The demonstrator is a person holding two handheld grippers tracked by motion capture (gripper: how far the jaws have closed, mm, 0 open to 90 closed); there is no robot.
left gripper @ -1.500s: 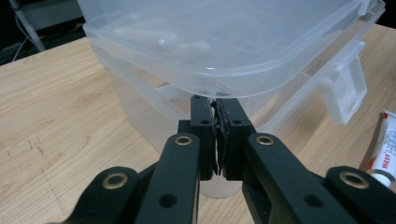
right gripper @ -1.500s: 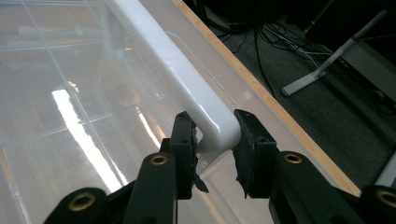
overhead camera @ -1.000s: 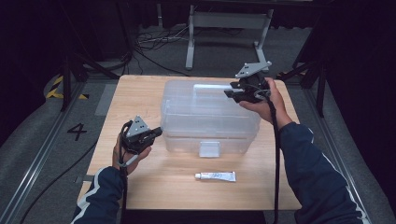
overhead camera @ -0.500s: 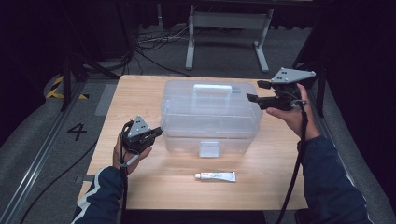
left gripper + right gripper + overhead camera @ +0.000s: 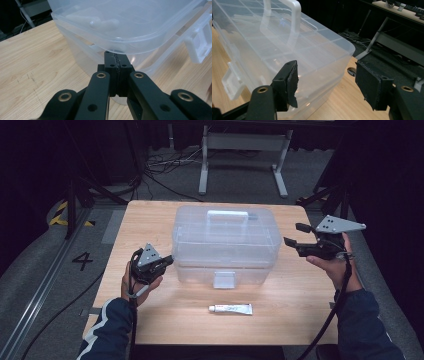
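Wood-grain desk (image 5: 150,220), pale and rectangular, stands on a grey carpeted floor (image 5: 45,270) in a dark room; a floor marking with the digit 4 (image 5: 82,260) and a yellow-and-black striped patch (image 5: 62,212) lie to its left, and cables (image 5: 160,167) trail past a grey metal stand (image 5: 240,142) behind it. A clear plastic box (image 5: 225,245) with a white handle (image 5: 227,214) on its lid and a white latch (image 5: 224,279) at its front sits shut in the middle of the desk. A small white tube (image 5: 230,309) lies flat on the desk, just in front of the box and apart from it.

The left claw (image 5: 167,261) is held low beside the box's left front corner, its jaws pressed together with nothing between them; in the left gripper view the tips (image 5: 116,62) sit just under the lid's rim, very close to the box wall. The left forearm in a dark sleeve (image 5: 107,330) comes in from the bottom edge.

The right claw (image 5: 296,234) is held level off the box's right end, pointing at it but clear of it. Its jaws have just been opening and stand wide apart, with nothing between them; in the right gripper view (image 5: 325,82) the box corner lies beyond the pads, untouched.
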